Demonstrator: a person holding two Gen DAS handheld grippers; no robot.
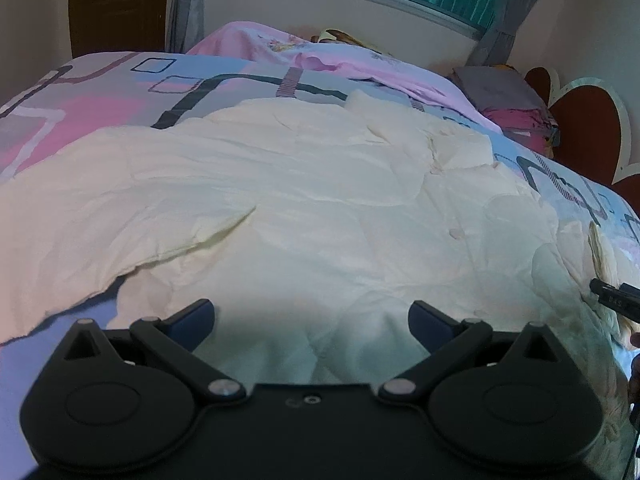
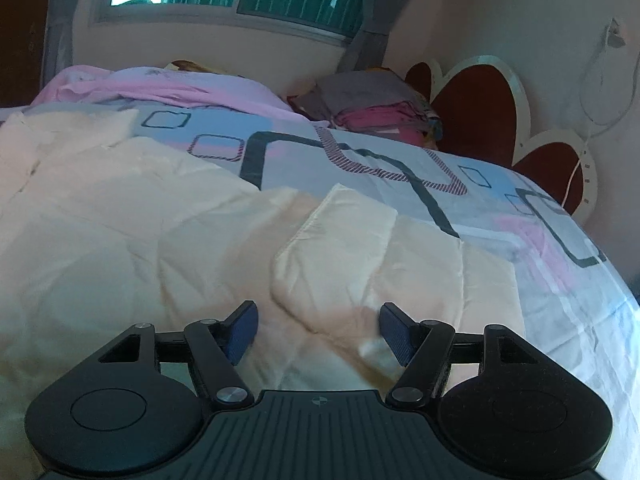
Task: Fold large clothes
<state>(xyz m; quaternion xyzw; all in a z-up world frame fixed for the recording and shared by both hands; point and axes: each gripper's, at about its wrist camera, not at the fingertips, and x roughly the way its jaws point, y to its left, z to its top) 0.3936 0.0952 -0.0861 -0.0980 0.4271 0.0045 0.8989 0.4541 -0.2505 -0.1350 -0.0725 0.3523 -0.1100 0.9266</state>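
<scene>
Cream cloth, one large garment [image 1: 288, 184], lies spread and creased over the patterned bed [image 1: 100, 92]. Your left tongs [image 1: 311, 322] hover wide apart above its near hem, gripping nothing. Your right tongs [image 2: 318, 330] stand partly apart astride a raised fold, the sleeve [image 2: 340, 240], not yet pinching it. Bring both pads low around a single layer before you squeeze, and lift evenly so the cloth does not bunch. Beyond lie one pink sheet [image 2: 168, 88] and one stack of folded laundry [image 2: 368, 108].
</scene>
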